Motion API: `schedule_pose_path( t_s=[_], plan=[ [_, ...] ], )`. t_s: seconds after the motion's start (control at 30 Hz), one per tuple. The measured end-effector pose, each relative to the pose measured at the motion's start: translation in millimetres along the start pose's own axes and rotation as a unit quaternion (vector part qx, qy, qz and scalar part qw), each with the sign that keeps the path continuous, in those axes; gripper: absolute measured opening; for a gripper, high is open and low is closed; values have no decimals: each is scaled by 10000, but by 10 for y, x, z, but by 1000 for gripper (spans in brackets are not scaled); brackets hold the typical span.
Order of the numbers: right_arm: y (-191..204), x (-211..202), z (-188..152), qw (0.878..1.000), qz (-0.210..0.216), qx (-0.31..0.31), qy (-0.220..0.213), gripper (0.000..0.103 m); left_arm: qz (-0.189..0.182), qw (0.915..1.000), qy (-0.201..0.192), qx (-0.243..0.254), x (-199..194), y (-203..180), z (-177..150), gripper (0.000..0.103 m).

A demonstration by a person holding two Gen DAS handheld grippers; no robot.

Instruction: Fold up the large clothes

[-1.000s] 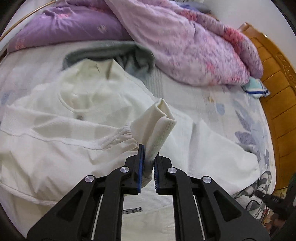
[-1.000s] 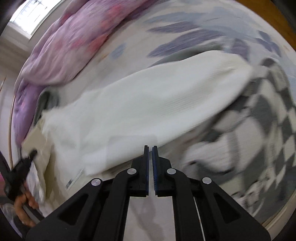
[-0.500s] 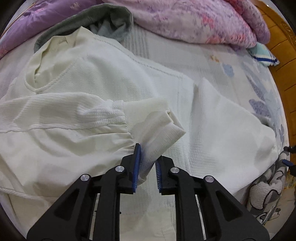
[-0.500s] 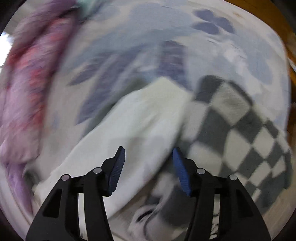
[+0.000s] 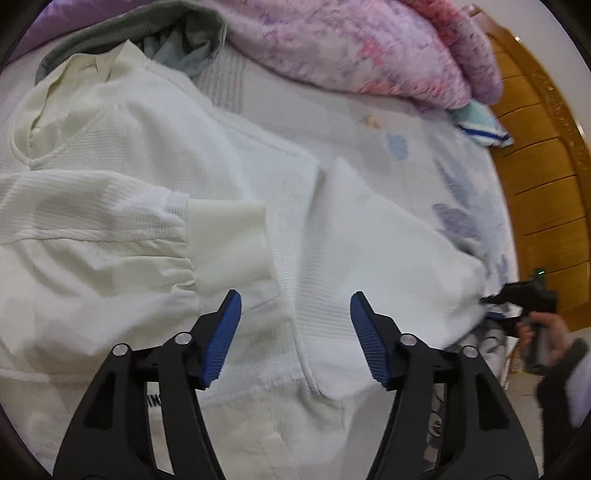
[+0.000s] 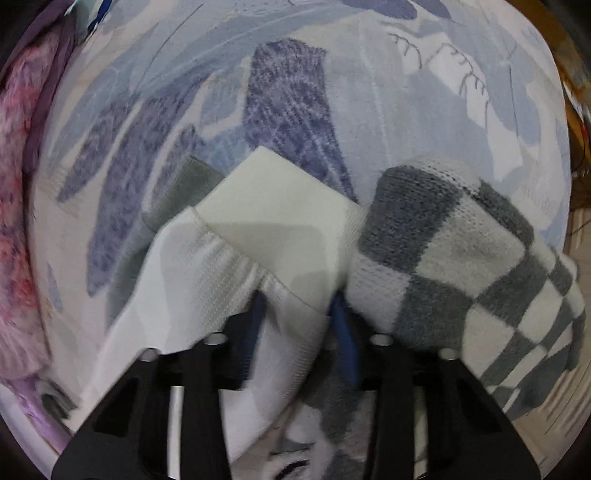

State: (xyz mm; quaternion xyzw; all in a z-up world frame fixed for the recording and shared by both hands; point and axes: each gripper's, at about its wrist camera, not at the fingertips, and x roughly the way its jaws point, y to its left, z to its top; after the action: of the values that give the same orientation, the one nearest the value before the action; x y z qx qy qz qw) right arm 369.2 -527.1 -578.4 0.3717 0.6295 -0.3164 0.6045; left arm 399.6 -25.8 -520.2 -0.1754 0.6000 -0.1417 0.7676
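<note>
The white sweatshirt [image 5: 229, 158] lies spread on the bed, collar toward the quilt. One sleeve is already folded across the chest, its cuff [image 5: 229, 240] resting flat just ahead of the left claw [image 5: 295, 317].

**Step in hand.** Sleeve folding, second side.
- Left claw: its jaws have just been opening and now stand spread wide with nothing between them; the folded cuff lies free on the body of the garment.
- Right claw [image 6: 299, 314]: its jaws have just been closing around the other sleeve [image 6: 207, 280], just behind that sleeve's cuff [image 6: 273, 206]. The blue pads appear to press the fabric from both sides; it is judged to be pinching the sleeve. The left wrist view shows this claw and the person's hand [image 5: 546, 339] at the far sleeve end.

**Next move.** Likely requirement: lift the pinched sleeve clear of the checked blanket [image 6: 472, 258], which touches the cuff, and carry it across the chest to lie over or beside the first sleeve. The grip must hold both fabric layers. The blanket may drag along if caught.

**Surface and room.**
- Bed sheet [image 6: 369, 92]: pale, printed with blue-purple leaves.
- Pink-and-purple quilt [image 5: 369, 48] heaped at the far side.
- Grey garment [image 5: 177, 22] lying under the collar.
- Wooden bed frame [image 5: 535, 184] along the edge.
</note>
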Motion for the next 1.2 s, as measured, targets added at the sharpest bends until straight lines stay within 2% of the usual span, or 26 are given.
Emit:
schedule_pose_path(
  t_s=[0.07, 0.13, 0.3, 0.4, 0.5, 0.57, 0.7, 0.73, 0.8, 0.93, 1.03, 1.13, 1.2],
  plan=[
    [-84, -21, -63, 9996, 249, -39, -150, 12, 68, 9999, -57, -57, -120, 68, 0, 67],
    [-136, -95, -142, 9981, 443, -117, -412, 11, 101, 9994, -152, -284, -314, 275, -7, 67],
    [-17, -662, -548, 9851, 813, -600, -1393, 10, 466, 9954, -464, -702, -786, 813, -87, 67],
    [358, -1151, -1008, 9651, 1084, -1335, -1976, 10, 815, 9895, -709, -961, -1115, 1215, -158, 68],
    [881, -1480, -1403, 9415, 1411, -2026, -2293, 10, 978, 9817, -823, -1414, -1406, 1674, -222, 68],
    [1220, -1642, -1793, 9254, 1664, -2404, -2411, 10, 1138, 9762, -848, -1639, -1582, 1940, -258, 68],
    [1958, -1837, -2711, 8888, 2194, -3237, -2389, 10, 1186, 9682, -1055, -1933, -1980, 2404, -339, 68],
    [2201, -1864, -3064, 8745, 2337, -3555, -2330, 10, 1190, 9677, -1079, -1944, -2062, 2502, -356, 68],
    [2500, -1876, -3548, 8566, 2494, -3910, -2262, 10, 1141, 9680, -1084, -1956, -2181, 2663, -387, 68],
    [3117, -1607, -4783, 8159, 2728, -4772, -1796, 10, 1126, 9660, -1134, -2031, -2424, 3012, -494, 68],
    [3394, -1285, -5460, 8010, 2665, -5163, -1441, 10, 1146, 9644, -1153, -2087, -2552, 3227, -582, 68],
    [3588, -899, -6091, 7763, 2408, -5681, -1293, 10, 1215, 9630, -1105, -2137, -2642, 3459, -679, 68],
    [3693, -544, -6358, 7756, 2228, -5831, -936, 11, 1242, 9618, -1086, -2186, -2679, 3592, -748, 68]
  ],
)
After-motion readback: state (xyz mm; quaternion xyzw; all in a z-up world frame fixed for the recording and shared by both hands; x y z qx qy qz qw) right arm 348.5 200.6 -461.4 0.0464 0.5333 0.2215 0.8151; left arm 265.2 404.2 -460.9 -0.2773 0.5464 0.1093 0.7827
